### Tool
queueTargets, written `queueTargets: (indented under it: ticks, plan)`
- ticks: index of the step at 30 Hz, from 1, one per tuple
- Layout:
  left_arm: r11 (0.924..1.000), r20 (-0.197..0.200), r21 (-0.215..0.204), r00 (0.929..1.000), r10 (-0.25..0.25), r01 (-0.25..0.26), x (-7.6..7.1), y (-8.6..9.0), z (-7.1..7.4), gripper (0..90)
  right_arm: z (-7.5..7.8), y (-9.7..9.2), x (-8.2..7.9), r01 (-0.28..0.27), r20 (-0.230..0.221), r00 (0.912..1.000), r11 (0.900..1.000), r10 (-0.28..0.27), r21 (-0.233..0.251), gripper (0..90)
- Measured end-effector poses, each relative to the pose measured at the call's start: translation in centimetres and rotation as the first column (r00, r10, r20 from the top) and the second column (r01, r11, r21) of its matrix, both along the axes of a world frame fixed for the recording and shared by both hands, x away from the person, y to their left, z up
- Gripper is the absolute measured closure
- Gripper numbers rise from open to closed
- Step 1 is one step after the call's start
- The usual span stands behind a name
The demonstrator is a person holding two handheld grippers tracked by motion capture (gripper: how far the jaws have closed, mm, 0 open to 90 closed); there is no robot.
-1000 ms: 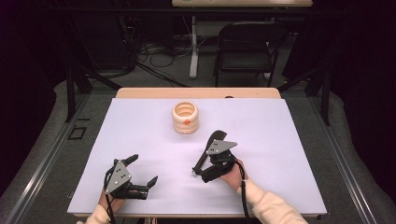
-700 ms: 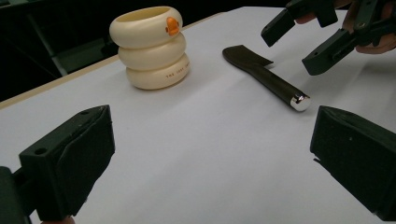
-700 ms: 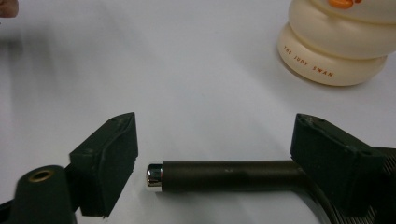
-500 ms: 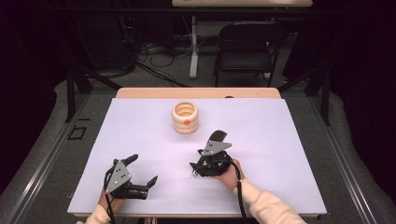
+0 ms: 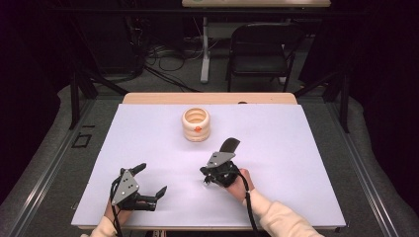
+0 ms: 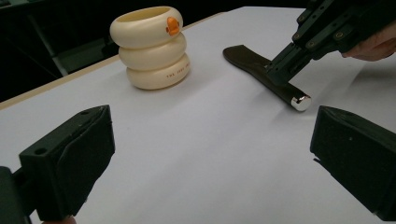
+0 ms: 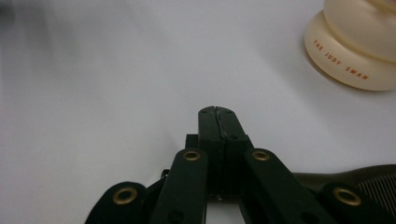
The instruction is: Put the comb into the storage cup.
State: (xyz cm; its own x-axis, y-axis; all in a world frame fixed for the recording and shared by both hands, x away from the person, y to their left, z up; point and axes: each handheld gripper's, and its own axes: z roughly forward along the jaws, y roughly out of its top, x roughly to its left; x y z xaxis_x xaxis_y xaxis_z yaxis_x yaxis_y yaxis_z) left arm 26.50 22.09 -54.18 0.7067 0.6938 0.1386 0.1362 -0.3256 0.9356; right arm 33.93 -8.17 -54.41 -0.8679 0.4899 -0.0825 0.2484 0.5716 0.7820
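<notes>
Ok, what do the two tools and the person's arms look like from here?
Both are black, angular two-jaw devices. The left tool carries a grey three-cornered plate with small dark holes, as does the right tool. A black cable trails from each along the forearm. The right tool's linkage shows brass-coloured rivets; the left's jaws end in blocky black pads. The person wears cream sleeves.

My two black fingers stand wide apart, nothing between them, over the white bench. At eleven o'clock a cream ringed holder with an orange spot stands upright. At one o'clock the right gripper touches a dark comb with a silver-tipped handle lying flat.
</notes>
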Motion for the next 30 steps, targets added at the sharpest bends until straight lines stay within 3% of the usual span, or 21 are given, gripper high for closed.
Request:
queueTargets:
  ticks: [10,30]
  plan:
    - [1.0000,0.003,-0.001,1.0000,0.001,-0.001,-0.1,0.0,0.0,0.0,-0.5,1.1,-0.2,-0.006,-0.049,0.9988,0.9988,0.004,-0.048,90.0]
    - [1.0000,0.005,0.000,1.0000,0.000,0.000,0.0,0.1,0.0,0.0,-0.2,0.0,0.0,0.013,-0.113,0.9934,0.9956,-0.023,-0.092,90.0]
